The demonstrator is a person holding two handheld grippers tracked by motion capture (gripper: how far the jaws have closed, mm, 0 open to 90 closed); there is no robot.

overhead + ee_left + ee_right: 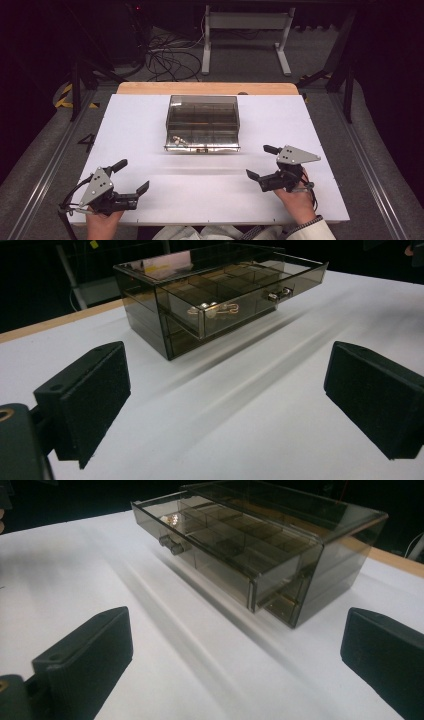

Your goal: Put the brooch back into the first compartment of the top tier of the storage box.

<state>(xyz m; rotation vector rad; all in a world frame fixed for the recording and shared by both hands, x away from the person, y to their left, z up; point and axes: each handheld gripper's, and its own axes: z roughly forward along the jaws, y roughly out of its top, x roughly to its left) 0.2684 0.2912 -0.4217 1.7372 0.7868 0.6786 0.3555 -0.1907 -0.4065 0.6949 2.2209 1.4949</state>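
The drawer box (202,122) sits mid-worktop (310,125), ahead of me, its top drawer (202,141) pulled toward me. My left tool (134,176) rests near-left, my right tool (261,162) near-right.

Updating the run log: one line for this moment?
left gripper: open, idle | right gripper: open, idle | smoked acrylic drawer box: top drawer pulled out

One sign can be read. It is a dark number "4" (88,141) on the grey floor (50,150), just left of the white tabletop (280,125). Black and yellow warning stripes (64,95) lie on the floor farther back on that side. No words or numbers can be read on the smoky clear plastic drawer box (202,107).
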